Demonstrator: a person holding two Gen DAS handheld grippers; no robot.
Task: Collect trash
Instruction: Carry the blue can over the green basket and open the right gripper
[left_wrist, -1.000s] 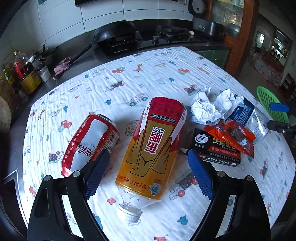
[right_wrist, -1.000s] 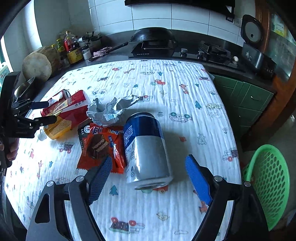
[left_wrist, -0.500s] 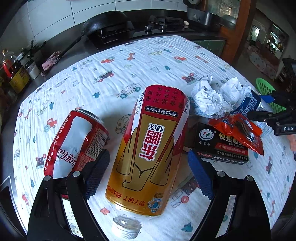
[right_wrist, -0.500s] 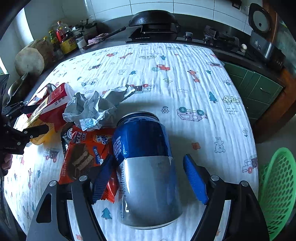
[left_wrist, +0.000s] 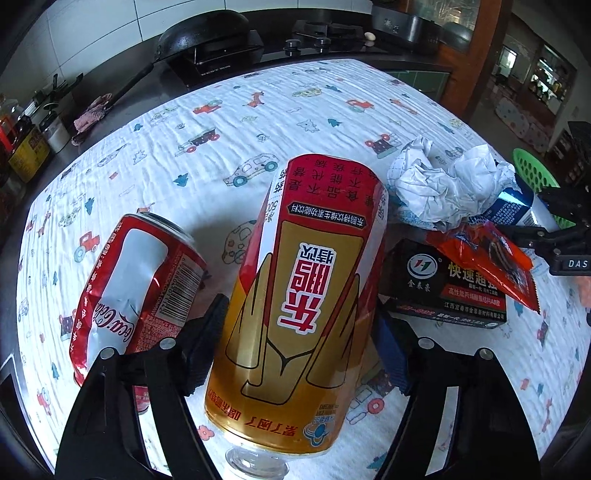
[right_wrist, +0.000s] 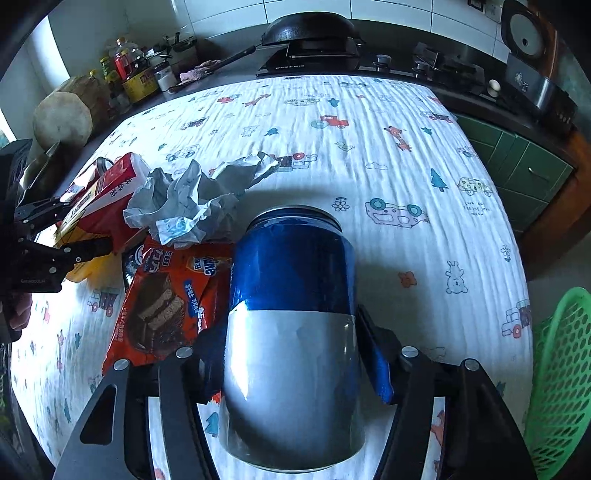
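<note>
Left gripper (left_wrist: 297, 339): fingers closed against the sides of the gold-and-red bottle (left_wrist: 303, 295), which lies on the tabletop (left_wrist: 258, 122). Red cola can (left_wrist: 136, 288) just left of bottle. Right gripper (right_wrist: 293, 363): fingers clamp the blue-and-silver can (right_wrist: 291, 325), right of bottle.

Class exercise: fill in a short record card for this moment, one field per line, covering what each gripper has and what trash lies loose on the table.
left gripper: closed on the gold-and-red bottle
right gripper: closed on the blue-and-silver can
loose trash: red cola can, crumpled paper, orange snack wrapper, black box
bin: green basket, beside the table's right edge
surface: cartoon-print tablecloth
</note>
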